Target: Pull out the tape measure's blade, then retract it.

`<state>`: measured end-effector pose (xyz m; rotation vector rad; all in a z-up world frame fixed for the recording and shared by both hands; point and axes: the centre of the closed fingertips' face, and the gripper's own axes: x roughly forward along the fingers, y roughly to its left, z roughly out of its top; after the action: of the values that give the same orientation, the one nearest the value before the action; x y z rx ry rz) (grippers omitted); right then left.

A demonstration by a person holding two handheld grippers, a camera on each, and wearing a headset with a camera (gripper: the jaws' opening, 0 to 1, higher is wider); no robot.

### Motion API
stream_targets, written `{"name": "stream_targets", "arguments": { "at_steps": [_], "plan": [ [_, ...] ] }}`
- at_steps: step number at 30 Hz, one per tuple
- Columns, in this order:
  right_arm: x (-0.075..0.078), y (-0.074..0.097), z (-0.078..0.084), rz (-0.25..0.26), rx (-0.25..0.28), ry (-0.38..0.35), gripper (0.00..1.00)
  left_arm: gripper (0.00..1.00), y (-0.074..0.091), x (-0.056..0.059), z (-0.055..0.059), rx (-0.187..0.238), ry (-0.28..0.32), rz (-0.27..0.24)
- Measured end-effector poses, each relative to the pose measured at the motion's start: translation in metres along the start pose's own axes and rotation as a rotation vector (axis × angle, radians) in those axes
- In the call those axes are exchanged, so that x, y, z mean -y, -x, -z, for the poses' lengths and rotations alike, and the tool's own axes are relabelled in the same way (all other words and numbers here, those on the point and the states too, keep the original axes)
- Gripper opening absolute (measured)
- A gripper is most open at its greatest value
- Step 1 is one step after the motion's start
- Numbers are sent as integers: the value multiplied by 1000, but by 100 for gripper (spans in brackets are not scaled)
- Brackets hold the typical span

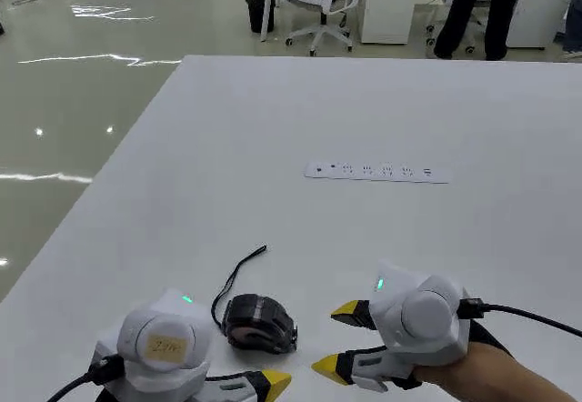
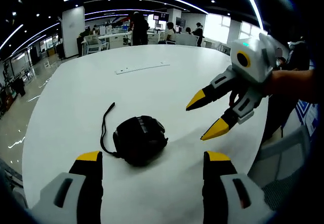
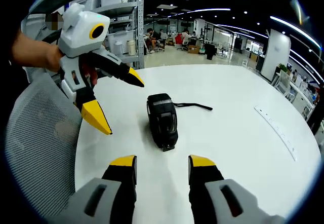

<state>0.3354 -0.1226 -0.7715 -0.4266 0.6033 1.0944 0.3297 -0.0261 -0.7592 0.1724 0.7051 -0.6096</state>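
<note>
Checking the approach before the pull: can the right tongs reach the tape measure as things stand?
Likely yes: the right tongs are open and aimed at the tape measure, with bare table between.

Opposite gripper views, shared tape measure

Blk tape measure, wht table
</note>
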Motion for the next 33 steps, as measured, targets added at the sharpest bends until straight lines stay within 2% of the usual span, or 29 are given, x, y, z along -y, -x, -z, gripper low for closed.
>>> {"name": "stream_targets", "arguments": {
  "at_steps": [6, 8, 10, 14, 22, 29, 33],
  "plan": [
    [1, 23, 5, 54, 1, -35, 45, 80, 10, 4, 1, 0, -25, 46],
    [1, 31, 9, 73, -12, -54, 49, 81, 14, 8, 4, -15, -44, 67],
    [1, 41, 9, 97, 0, -64, 49, 82, 17, 10, 6, -34, -65, 82],
    [-1, 57, 12, 124, 4, -90, 52, 85, 26, 12, 4, -12, -65, 106],
    [1, 95, 26, 181, 9, -125, 57, 88, 38, 12, 0, 27, -109, 148],
    [4, 118, 41, 214, 29, -168, 64, 92, 43, 14, 0, 31, -157, 179],
    [5, 133, 47, 229, 41, -181, 67, 92, 49, 9, 0, 38, -163, 175]
  ]
}}
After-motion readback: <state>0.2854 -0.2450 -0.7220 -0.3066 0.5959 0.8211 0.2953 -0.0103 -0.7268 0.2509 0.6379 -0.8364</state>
